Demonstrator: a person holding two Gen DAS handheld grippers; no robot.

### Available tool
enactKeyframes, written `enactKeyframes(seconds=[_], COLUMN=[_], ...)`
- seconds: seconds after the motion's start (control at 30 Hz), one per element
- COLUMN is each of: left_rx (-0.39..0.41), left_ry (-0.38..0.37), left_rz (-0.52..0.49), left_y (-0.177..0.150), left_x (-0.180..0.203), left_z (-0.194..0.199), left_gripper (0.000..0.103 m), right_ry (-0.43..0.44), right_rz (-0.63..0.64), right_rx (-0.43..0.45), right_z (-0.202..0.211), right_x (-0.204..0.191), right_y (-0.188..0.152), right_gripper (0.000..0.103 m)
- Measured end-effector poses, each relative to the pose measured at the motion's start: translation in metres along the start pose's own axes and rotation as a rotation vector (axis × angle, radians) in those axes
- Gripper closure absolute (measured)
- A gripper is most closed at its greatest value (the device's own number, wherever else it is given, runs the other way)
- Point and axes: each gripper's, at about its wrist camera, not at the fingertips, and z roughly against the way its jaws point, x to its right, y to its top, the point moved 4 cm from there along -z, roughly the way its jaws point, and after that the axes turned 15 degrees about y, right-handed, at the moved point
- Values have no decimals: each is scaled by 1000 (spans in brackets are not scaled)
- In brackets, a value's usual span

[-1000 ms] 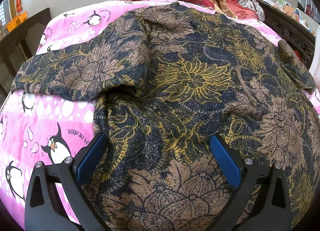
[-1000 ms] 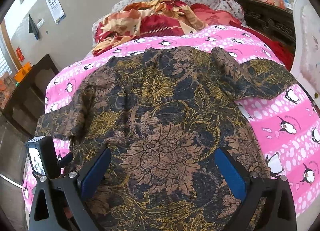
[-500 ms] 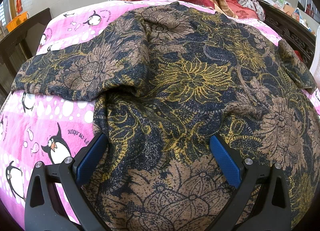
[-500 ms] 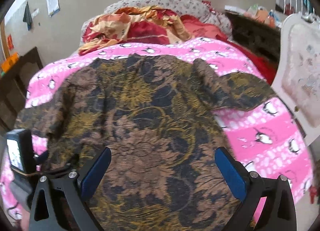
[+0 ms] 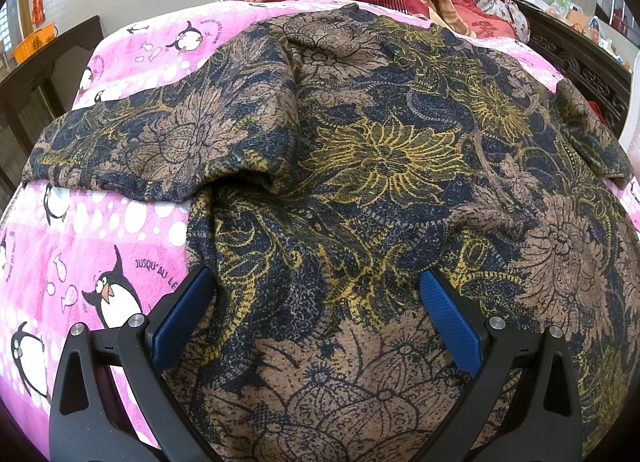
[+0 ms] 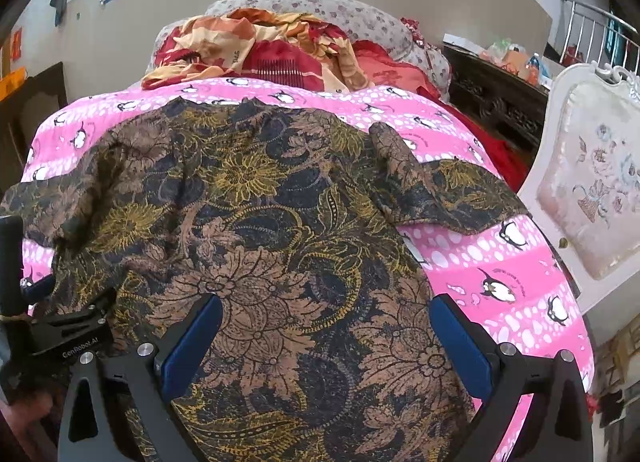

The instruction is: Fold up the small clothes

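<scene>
A dark floral shirt (image 5: 380,166) in navy, tan and yellow lies spread on a pink penguin blanket (image 5: 92,254); it also shows in the right wrist view (image 6: 260,230). Its left sleeve (image 5: 160,142) and right sleeve (image 6: 436,186) lie out to the sides. My left gripper (image 5: 316,314) is open over the shirt's near left hem, blue pads apart, holding nothing. My right gripper (image 6: 326,338) is open above the near right part of the shirt, empty. The left gripper's body (image 6: 48,334) shows at the left of the right wrist view.
A heap of red and orange bedding (image 6: 264,50) and a floral pillow (image 6: 320,10) lie at the far end of the bed. A white padded chair (image 6: 592,198) stands at the right. Dark wooden furniture (image 6: 492,86) is behind it.
The right gripper has risen and pulled back from the shirt, so more of the room and chair show. The left gripper has not moved. Both stay open.
</scene>
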Motion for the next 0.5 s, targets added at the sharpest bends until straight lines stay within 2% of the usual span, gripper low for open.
enactKeyframes(seconds=[0.5], left_rx=[0], left_ry=[0], left_rz=[0], left_y=[0], left_x=[1], left_z=[0], left_gripper=[0], right_ry=[-39], right_rz=[28], right_rx=[-6], right_z=[-3], right_x=[-2], right_y=[-2], right_gripper=[0])
